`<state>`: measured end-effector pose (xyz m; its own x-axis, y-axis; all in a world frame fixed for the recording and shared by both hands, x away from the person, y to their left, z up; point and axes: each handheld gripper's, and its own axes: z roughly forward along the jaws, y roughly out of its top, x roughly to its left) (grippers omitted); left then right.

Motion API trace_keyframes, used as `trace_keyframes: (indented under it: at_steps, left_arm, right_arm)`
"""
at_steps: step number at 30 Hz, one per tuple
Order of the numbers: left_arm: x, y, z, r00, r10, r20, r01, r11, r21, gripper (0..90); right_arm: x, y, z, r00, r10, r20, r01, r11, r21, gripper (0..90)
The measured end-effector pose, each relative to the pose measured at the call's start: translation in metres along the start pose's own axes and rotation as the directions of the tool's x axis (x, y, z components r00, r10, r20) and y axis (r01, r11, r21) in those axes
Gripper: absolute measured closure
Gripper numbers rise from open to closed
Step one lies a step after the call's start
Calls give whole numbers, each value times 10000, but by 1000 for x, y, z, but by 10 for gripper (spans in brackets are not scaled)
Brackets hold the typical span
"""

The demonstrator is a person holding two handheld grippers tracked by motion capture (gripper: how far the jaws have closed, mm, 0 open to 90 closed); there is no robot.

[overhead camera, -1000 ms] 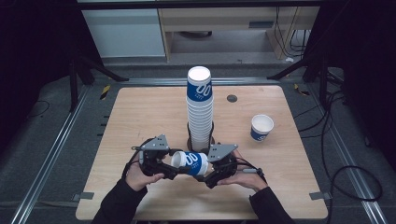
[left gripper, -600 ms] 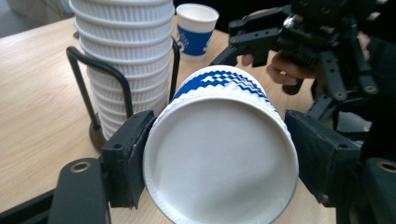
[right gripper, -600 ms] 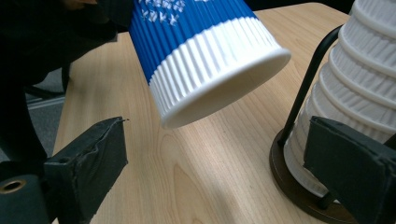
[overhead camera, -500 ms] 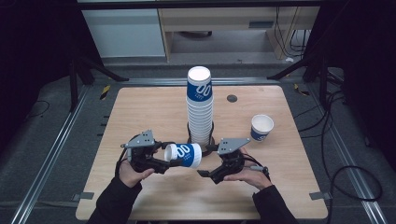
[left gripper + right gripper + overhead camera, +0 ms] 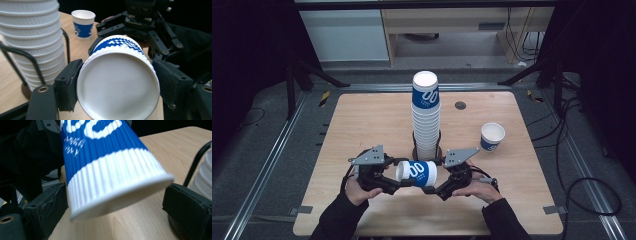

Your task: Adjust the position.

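Wooden table (image 5: 362,125) under a dark room: low centre of the high view, a blue-and-white cup (image 5: 416,173) lies sideways between both grippers. The left gripper (image 5: 115,90) clamps its wider end; the right gripper (image 5: 115,210) has jaws wide around its narrower end. Behind stands a cup stack (image 5: 426,115); at right, a lone cup (image 5: 491,136).

Even overhead light brightens the pale wooden table (image 5: 362,125); surroundings fall dark, and the blue-and-white ribbed paper cup (image 5: 107,162) blurs close up.

One overhead camera, two riding close on the grippers.
The high view is looking forward and down at the table (image 5: 362,120); both gripper views are facing the same sideways cup (image 5: 117,82) from opposite ends.
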<state>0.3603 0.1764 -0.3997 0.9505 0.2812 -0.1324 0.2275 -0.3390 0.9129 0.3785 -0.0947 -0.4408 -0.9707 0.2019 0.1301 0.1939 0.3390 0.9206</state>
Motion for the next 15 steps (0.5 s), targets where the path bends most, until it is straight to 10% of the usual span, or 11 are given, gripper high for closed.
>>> trace_keyframes:
  at_steps: [15]
  left_arm:
    - [-3,0,6,9998,11,212,-16,9996,271,262]
  right_arm:
    - [2,-3,2,9987,-276,-421,281,9996,96,135]
